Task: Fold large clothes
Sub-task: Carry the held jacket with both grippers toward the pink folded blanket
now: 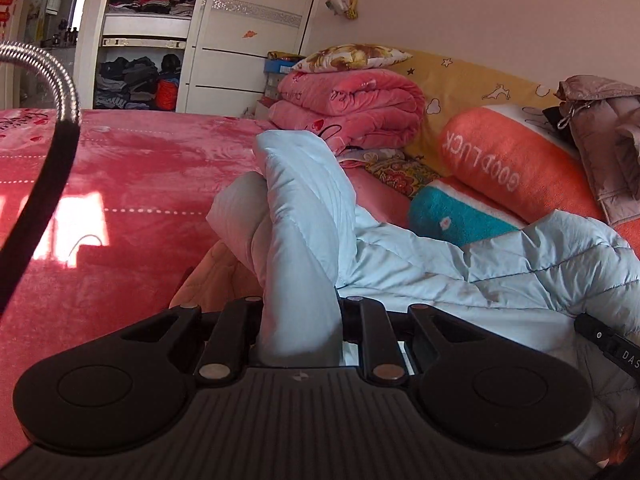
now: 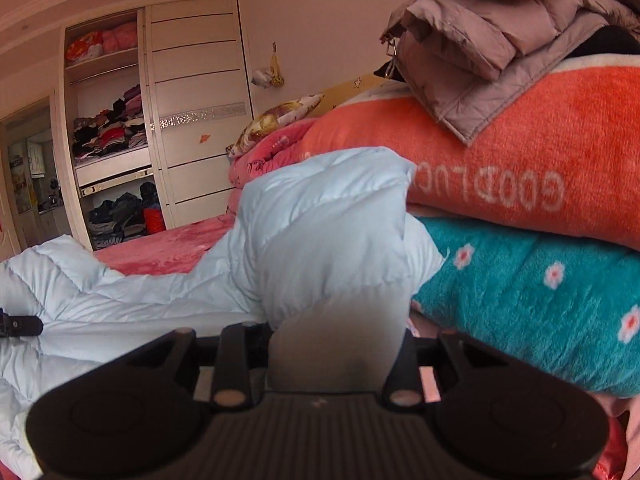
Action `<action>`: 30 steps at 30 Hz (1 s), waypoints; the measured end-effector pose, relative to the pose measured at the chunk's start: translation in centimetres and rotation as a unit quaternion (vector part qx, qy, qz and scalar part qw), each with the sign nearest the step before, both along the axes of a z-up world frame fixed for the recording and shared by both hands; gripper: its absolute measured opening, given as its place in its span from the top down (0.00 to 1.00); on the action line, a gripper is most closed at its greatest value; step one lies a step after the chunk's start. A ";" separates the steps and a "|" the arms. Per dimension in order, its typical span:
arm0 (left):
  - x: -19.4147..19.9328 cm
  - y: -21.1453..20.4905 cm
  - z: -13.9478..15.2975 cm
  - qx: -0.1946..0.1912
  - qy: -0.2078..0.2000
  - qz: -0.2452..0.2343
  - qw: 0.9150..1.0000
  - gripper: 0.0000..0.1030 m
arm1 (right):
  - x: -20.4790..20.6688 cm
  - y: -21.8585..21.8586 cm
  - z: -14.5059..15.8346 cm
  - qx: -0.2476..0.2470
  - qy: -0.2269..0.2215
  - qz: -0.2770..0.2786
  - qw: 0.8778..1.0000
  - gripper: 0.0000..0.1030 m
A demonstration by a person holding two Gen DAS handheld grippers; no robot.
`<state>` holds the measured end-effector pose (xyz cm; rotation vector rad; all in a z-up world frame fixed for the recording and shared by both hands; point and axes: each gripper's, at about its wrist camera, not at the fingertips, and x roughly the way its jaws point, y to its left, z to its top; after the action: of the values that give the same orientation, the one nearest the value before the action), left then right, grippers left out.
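Observation:
A pale blue quilted down jacket (image 1: 500,272) lies on the red bed cover (image 1: 140,184). My left gripper (image 1: 300,312) is shut on a bunched fold of the jacket, which stands up between its fingers and hides the tips. My right gripper (image 2: 336,332) is shut on another thick fold of the same jacket (image 2: 320,232), lifted off the bed. The rest of the jacket spreads to the left in the right wrist view. Part of the other gripper shows at the left edge there (image 2: 20,326) and at the right edge of the left wrist view (image 1: 608,344).
Rolled orange (image 2: 520,152) and teal (image 2: 540,296) blankets lie close on the right, with a folded mauve jacket (image 2: 480,40) on top. Pink quilts and a pillow (image 1: 348,112) are stacked at the headboard. An open wardrobe (image 1: 148,36) stands beyond the bed. A metal gooseneck (image 1: 48,80) crosses the left.

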<state>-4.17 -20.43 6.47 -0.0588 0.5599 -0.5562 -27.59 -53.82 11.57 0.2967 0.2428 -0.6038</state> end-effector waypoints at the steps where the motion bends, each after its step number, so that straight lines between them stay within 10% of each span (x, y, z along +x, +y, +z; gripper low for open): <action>1: 0.5 -0.3 -0.5 0.006 0.003 0.002 1.000 0.80 | 0.2 -0.1 -0.8 0.005 0.010 -0.002 1.000 0.69; 19: 1.0 -2.0 -1.8 0.066 0.007 -0.010 0.998 0.59 | -0.9 -2.4 -4.5 0.035 0.049 -0.042 0.997 0.14; 30: 0.4 -1.5 0.2 0.041 -0.052 0.028 0.997 0.45 | -6.3 -2.0 -1.8 0.004 -0.028 -0.082 0.996 0.09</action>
<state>-3.78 -21.98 6.64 0.0322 0.4787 -0.4791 -33.88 -55.79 9.72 0.3421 0.1679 -0.7560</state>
